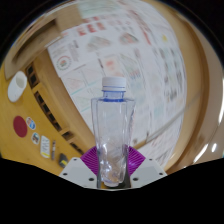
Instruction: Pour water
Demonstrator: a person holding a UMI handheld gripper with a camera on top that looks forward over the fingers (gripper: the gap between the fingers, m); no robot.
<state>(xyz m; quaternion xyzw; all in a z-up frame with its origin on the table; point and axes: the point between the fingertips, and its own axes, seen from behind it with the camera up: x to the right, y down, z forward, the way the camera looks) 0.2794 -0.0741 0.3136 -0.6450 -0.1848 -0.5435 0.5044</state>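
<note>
We've got the bottle (112, 125) upright between the fingers, its lower part sitting right btwn the two purple pads (92, 160); the gripper (112, 166) looks clamped on it, both pads pressed to its sides w/ no gap we can make out. It's clear plastic w/ a white cap (114, 85) on top, and it seems lifted, since the papered surface (120, 45) behind it tilts steeply across the view. Off to the left side there's a white round thing (17, 86) and a red disc (19, 126) near some printed strips, too small to ID. We judge the step as carry/hold, pre-pour: no cup or other vessel shows here, so the target isn't visible. Cap appears on, so pouring can't start like this. Next move prob needs the cap off, then finding the receiving vessel, bringing the neck over it and tipping slowly w/ a firm squeeze so the bottle doesn't slip
</note>
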